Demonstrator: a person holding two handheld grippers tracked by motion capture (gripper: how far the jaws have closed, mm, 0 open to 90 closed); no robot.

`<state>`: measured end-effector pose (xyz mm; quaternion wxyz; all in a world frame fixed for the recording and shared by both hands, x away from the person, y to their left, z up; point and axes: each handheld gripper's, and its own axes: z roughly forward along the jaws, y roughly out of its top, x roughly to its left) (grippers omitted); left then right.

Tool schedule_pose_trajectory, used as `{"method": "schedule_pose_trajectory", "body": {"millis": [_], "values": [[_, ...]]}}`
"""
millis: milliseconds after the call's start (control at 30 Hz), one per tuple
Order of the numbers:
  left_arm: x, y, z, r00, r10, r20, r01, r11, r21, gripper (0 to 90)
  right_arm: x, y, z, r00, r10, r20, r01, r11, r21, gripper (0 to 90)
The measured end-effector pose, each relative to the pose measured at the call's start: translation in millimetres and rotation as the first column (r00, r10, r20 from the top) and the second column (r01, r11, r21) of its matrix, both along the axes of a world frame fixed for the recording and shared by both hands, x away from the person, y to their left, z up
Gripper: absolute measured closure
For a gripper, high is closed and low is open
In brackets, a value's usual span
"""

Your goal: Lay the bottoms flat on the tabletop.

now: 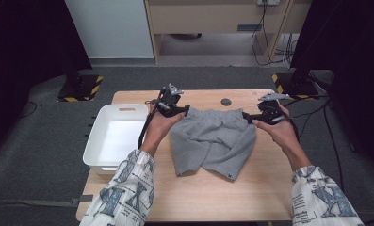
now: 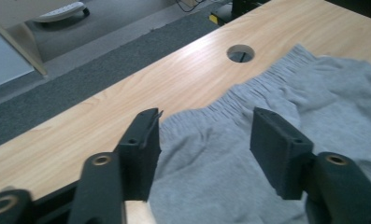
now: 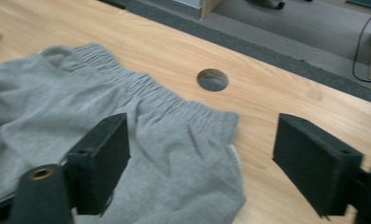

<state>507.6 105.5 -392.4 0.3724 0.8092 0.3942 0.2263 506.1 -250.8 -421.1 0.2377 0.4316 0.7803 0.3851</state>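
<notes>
So the wooden table [image 1: 208, 197] is the biggest thing in front of me, light grain, with a round cable hole [image 1: 226, 101] near its far edge. Hanging off the table's left side is a white plastic bin [image 1: 94, 149], sitting well apart from what I'm working on.

In the middle of the table lie the grey shorts [image 1: 213, 143], flat-ish but rumpled, elastic waistband toward the far edge and the leg openings toward me. One leg folds a bit over the other.

My left gripper [image 1: 181, 111] is at the waistband's left corner. Its jaws are spread, with the pads standing off the fabric on either side; in the left gripper view the waistband corner [image 2: 192, 119] runs between them and nothing is pinched.

My right gripper [image 1: 247, 116] sits at the waistband's right corner. Jaws wide apart here too. In the right gripper view one pad hovers over the grey cloth [image 3: 174, 154] and the other over bare wood, the corner of the shorts lying loose between them.
</notes>
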Motion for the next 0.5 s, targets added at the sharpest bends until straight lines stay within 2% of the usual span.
{"method": "schedule_pose_trajectory", "body": {"millis": [100, 200, 267, 400, 500], "values": [[-13.8, -1.7, -3.7, 1.0, -0.006, 0.002, 0.006, 1.0, -0.006, 29.7, -10.5, 3.7, -0.3, 0.9993, 0.037, 0.006, -0.037, 0.9993, 0.005, 13.9], [-28.5, -3.9, -7.3, 0.9998, -0.02, 0.003, 0.02, 0.9996, -0.018, 23.0, -22.8, 6.4, -0.1, 0.9981, 0.058, 0.018, -0.059, 0.9983, 0.008, 17.3], [-39.9, -5.0, -10.1, 0.9989, -0.046, 0.009, 0.046, 0.9989, -0.013, 21.0, -32.9, 7.3, -1.1, 0.9974, 0.069, 0.018, -0.069, 0.9976, 0.005, 25.1], [-60.5, -5.9, -19.7, 0.998, -0.063, 0.009, 0.063, 0.9976, -0.027, 19.7, -56.2, 6.5, -9.5, 0.9946, 0.102, 0.019, -0.102, 0.9948, 0.0, 38.0], [-76.1, -8.5, -29.6, 0.9968, -0.079, 0.014, 0.08, 0.9964, -0.028, 19.0, -73.7, 2.5, -17.7, 0.994, 0.108, 0.02, -0.108, 0.994, 0.015, 44.6]]}}
